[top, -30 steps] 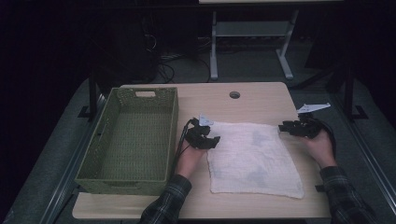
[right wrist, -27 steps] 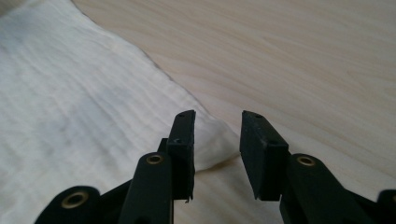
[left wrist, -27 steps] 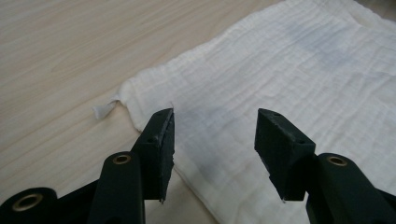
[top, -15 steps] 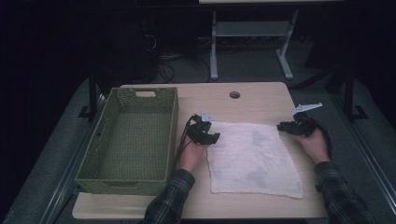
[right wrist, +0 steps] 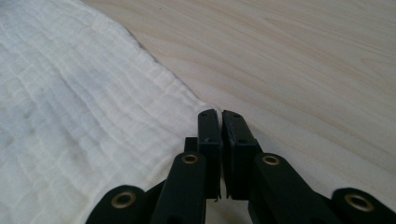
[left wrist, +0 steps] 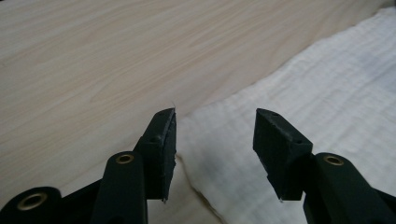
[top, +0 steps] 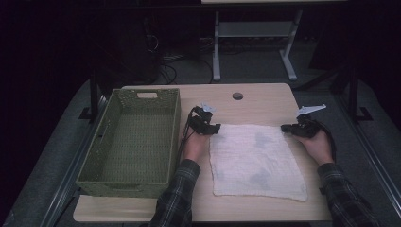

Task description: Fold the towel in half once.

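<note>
A white cloth (top: pixel 255 158) lies flat on the light wooden table (top: pixel 265 101). My left gripper (top: pixel 215 127) is at the cloth's far left corner. In the left gripper view its jaws (left wrist: pixel 215 114) stand open, with the corner of the cloth (left wrist: pixel 327 93) between them, untouched. My right gripper (top: pixel 285 127) is at the far right corner. Its jaws (right wrist: pixel 219 112) have just been closing and now meet right at the corner tip of the cloth (right wrist: pixel 70 116), whose edge runs under them.
A green woven basket (top: pixel 177 123) with nothing in it stands to the left of the cloth, close to my left forearm. A round cable hole (top: pixel 237 96) sits near the table's far edge. Bare wood borders the cloth on all sides.
My left hand has moved away from the person, up to the cloth's far left corner. The right hand has stayed at the far right corner.
</note>
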A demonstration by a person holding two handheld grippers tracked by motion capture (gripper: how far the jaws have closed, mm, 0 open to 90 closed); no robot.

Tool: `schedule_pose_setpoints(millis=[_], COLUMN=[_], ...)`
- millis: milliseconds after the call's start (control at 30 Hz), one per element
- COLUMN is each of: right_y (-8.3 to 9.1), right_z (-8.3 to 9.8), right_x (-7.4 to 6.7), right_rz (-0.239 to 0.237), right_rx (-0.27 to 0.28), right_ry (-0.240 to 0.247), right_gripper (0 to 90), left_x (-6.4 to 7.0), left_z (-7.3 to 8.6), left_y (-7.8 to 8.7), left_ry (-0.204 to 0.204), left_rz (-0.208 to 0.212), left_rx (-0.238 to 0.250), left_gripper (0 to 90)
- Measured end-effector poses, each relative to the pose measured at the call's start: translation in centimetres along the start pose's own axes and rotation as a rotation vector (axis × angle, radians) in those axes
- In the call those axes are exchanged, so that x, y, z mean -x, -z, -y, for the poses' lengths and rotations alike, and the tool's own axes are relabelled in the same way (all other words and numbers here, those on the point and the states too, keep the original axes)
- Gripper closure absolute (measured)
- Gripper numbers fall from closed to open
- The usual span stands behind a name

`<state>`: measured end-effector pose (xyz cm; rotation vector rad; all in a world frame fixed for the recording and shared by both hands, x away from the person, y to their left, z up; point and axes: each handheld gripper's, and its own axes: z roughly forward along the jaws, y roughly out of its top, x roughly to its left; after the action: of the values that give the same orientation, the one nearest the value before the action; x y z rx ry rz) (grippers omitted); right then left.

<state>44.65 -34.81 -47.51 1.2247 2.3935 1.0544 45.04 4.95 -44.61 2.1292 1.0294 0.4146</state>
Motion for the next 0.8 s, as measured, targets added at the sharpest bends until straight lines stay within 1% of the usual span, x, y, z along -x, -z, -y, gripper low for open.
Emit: schedule_pose_setpoints(millis=[33,67,100,133,167,200,233,267,300,333,367,400,433,467,500,533,567,600,633,667,700,767,800], right_y=[0.0,0.0,0.0,0.0,0.0,0.0,0.0,0.0,0.0,0.0,0.0,0.0,0.0,0.0,0.0,0.0,0.0,0.0,0.0,0.1,0.2,0.3,0.5], right_z=[0.0,0.0,0.0,0.0,0.0,0.0,0.0,0.0,0.1,0.1,0.1,0.1,0.1,0.1,0.1,0.1,0.0,0.0,-0.1,-0.2,-0.4,-0.5,-0.7], right_x=[0.0,0.0,0.0,-0.1,-0.1,-0.1,-0.1,-0.1,0.0,0.0,0.0,0.0,0.0,0.0,0.1,0.1,0.1,0.1,0.4,0.5,0.7,0.8,1.0], right_rz=[0.0,0.0,0.002,0.006,0.006,0.005,0.004,0.004,0.003,0.002,0.0,-0.002,-0.002,-0.005,-0.007,-0.007,0.003,0.003,0.015,0.019,0.021,0.024,0.023], right_rx=[-0.002,-0.002,-0.001,-0.006,0.002,0.002,0.003,0.003,0.005,0.006,0.007,0.005,0.005,0.005,0.006,0.006,0.003,0.003,0.003,0.004,0.006,0.015,0.014], right_ry=[0.0,0.0,0.001,0.0,0.006,0.004,0.004,0.004,0.007,0.006,0.005,-0.001,-0.001,-0.006,0.001,0.001,-0.004,-0.004,0.006,0.001,0.001,-0.002,-0.006], right_gripper=[86.3,86.3,86.3,86.3,86.3,86.3,86.3,86.3,86.3,86.3,86.2,86.2,86.2,86.3,86.2,86.2,86.4,86.4,86.4,86.4,86.4,86.4,86.4], left_x=[-0.3,-0.3,-0.6,-0.9,-1.2,-1.6,-1.8,-1.8,-2.0,-1.9,-1.8,-1.8,-1.8,-1.7,-1.6,-1.5,-1.5,-1.5,-1.5,-1.5,-1.5,-1.5,-1.5], left_z=[0.0,0.0,0.0,0.0,0.0,0.2,0.3,0.3,0.4,0.5,0.5,0.5,0.5,0.4,0.4,0.4,0.4,0.4,0.3,0.2,0.2,-0.2,-0.4], left_y=[-0.3,-0.3,-0.6,-0.9,-1.1,-1.5,-1.7,-1.7,-2.2,-2.4,-2.5,-2.5,-2.5,-2.6,-2.7,-2.7,-2.8,-2.8,-2.7,-2.4,-2.4,-1.9,-1.6], left_ry=[-0.002,-0.002,-0.001,0.007,0.02,0.031,0.04,0.04,0.05,0.04,0.028,0.028,0.021,0.02,0.01,0.009,0.025,0.025,0.027,0.04,0.04,0.046,0.042], left_rz=[-0.007,-0.007,-0.019,-0.025,-0.022,-0.032,-0.026,-0.026,-0.012,-0.01,-0.011,-0.011,-0.009,-0.005,-0.012,-0.017,-0.01,-0.01,-0.015,-0.02,-0.02,-0.021,-0.021], left_rx=[-0.013,-0.013,-0.021,-0.029,-0.032,-0.02,-0.019,-0.019,-0.037,-0.047,-0.047,-0.047,-0.047,-0.048,-0.053,-0.058,-0.055,-0.055,-0.056,-0.04,-0.04,-0.017,-0.004], left_gripper=[48.7,48.8,48.8,48.8,48.9,49.5,49.8,50.4,50.6,52.5,54.7,57.2,57.2,62.0,70.9,70.9,83.1,84.9,85.8,86.1,86.2,86.3,86.3])
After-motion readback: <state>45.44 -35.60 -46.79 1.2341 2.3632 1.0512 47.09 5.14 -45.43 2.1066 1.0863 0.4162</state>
